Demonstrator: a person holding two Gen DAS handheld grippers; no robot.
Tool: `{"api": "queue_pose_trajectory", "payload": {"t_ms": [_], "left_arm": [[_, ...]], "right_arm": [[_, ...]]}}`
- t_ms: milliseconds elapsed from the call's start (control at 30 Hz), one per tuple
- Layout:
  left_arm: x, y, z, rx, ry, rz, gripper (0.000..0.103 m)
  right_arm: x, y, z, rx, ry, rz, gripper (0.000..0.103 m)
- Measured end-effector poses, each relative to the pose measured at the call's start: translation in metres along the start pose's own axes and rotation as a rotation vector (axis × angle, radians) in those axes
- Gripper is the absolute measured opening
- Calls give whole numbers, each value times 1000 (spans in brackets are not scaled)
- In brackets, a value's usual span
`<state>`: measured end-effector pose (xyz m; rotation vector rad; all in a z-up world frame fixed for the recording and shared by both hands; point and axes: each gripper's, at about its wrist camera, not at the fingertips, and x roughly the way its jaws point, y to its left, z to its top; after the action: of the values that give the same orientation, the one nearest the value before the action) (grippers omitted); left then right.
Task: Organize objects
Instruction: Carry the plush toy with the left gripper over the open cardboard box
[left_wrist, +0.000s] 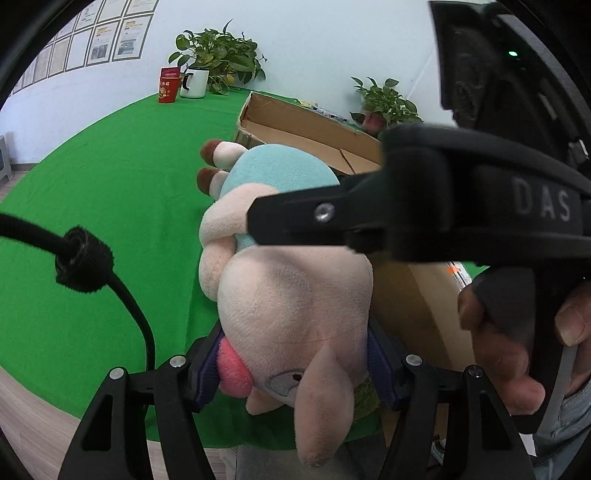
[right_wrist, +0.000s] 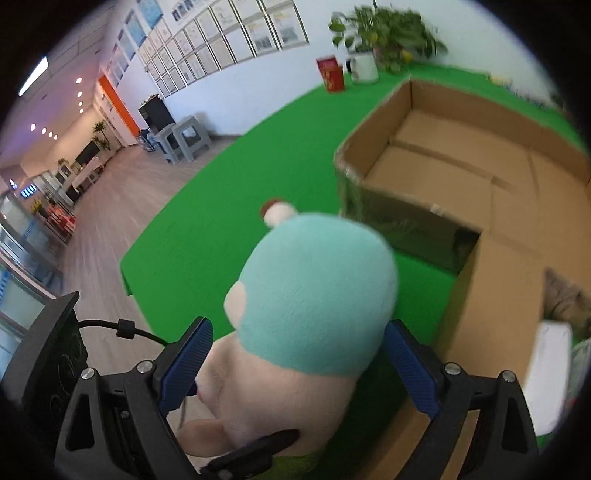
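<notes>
We've got the plush toy (left_wrist: 291, 295) clamped at its head end in our left tongs (left_wrist: 295, 365), pads pressed into both sides. Our right tongs (right_wrist: 299, 365) straddle its teal body w/ blue pads (right_wrist: 410, 369) at either side, but we can't tell if they actually pinch it. Toy hangs above the green counter (left_wrist: 110, 206), just beside the open cardboard box (right_wrist: 461, 162); red cup (left_wrist: 169, 88) and white mug (left_wrist: 194, 84) sit at the far edge.

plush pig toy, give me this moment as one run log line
plush pig toy: off the table, head clamped in left gripper | right gripper: jaws astride its teal body, contact unclear | cardboard box: open, empty where visible
</notes>
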<state>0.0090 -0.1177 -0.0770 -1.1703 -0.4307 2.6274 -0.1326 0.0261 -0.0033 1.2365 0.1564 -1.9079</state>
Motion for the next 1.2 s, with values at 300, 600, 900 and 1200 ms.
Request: {"api": "queue_pose_trajectory", "payload": {"t_ms": [300, 600, 900, 1200], "left_arm": [[-2, -7, -4, 58, -6, 13, 63], [-8, -21, -10, 97, -26, 20, 62], [-23, -32, 23, 180, -99, 48, 62], [-28, -47, 83, 266, -174, 11, 61]], "right_arm": [[-5, 2, -15, 36, 35, -71, 89], [-14, -8, -26, 39, -3, -92, 70], [-36, -11, -9, 61, -152, -61, 64], [-64, -11, 26, 48, -294, -116, 61]]}}
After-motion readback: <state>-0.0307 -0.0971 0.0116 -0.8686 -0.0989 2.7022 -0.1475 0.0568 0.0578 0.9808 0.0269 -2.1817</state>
